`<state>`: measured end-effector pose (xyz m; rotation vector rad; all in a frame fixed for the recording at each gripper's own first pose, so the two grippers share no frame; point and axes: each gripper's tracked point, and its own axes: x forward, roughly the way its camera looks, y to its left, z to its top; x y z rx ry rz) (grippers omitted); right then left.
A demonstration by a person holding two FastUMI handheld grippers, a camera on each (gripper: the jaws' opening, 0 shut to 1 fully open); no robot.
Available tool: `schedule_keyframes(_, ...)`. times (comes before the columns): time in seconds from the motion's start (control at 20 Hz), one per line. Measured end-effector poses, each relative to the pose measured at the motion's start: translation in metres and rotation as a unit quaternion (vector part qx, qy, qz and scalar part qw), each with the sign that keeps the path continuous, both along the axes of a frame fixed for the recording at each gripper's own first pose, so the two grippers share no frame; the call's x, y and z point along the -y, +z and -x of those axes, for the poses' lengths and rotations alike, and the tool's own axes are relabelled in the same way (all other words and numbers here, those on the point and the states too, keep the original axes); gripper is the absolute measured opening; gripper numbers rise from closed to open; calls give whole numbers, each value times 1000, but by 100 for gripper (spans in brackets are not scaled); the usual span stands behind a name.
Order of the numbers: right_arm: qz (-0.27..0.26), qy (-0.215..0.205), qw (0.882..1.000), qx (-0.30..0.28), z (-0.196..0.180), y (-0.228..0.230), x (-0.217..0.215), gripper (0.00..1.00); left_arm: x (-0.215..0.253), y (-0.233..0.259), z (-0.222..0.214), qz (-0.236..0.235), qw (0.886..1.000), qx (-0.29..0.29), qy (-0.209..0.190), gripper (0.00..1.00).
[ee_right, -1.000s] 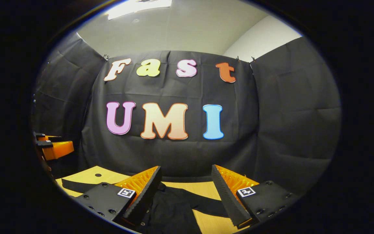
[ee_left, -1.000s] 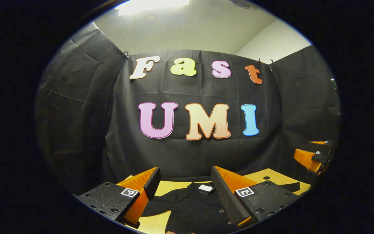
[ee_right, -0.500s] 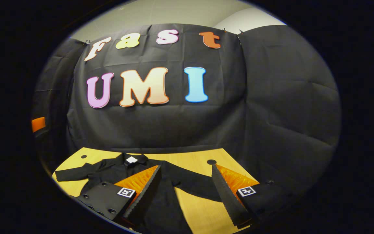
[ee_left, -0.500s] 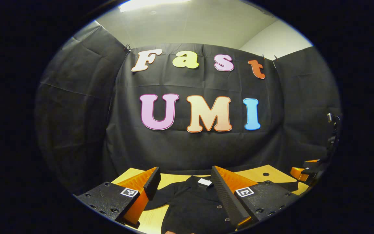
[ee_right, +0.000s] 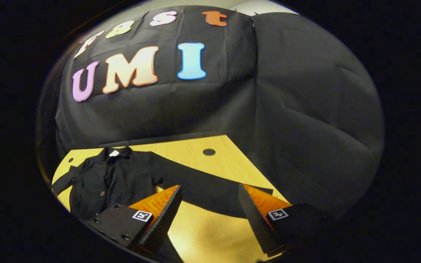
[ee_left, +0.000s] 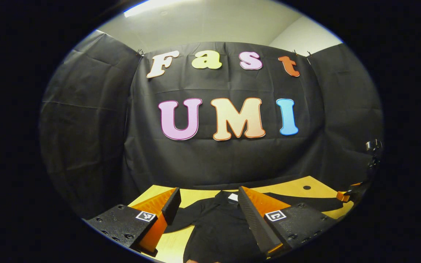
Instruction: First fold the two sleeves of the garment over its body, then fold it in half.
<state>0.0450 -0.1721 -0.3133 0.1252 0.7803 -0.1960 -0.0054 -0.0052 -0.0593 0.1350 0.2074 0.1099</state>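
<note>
Since a moment ago, the right gripper [ee_right: 207, 215] has tipped down and swung toward the long sleeve [ee_right: 199, 184] ahead of its wide-apart fingers. Below it, the yellow table [ee_right: 203, 233] holds the black shirt [ee_right: 115, 179], spread flat. Left gripper [ee_left: 207, 215] is wide too, with nothing held, above the shirt's body.

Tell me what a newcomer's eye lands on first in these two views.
First, the black garment spread flat on the yellow wooden table, collar toward the wall, its long sleeve stretched out across the wood toward the right gripper. That gripper's open fingers frame the sleeve's far end. In the left gripper view, the left gripper hangs open over the garment's buttoned front.
</note>
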Motion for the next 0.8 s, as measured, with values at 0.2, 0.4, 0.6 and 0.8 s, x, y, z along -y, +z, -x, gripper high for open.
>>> schedule_keyframes(0.2,4,-25,998,-58,-2,-49,27,99,9,-2,1,2,1000,-6,10,92)
schedule_keyframes(0.4,-6,-40,992,-118,8,-85,61,99,15,3,3,-13,1000,-4,17,92)
schedule_keyframes(0.6,2,-61,983,-175,21,-118,82,99,22,2,8,-15,1000,-8,24,92)
schedule_keyframes(0.8,1,-98,975,-199,24,-126,100,100,29,6,9,-14,999,-5,31,93)
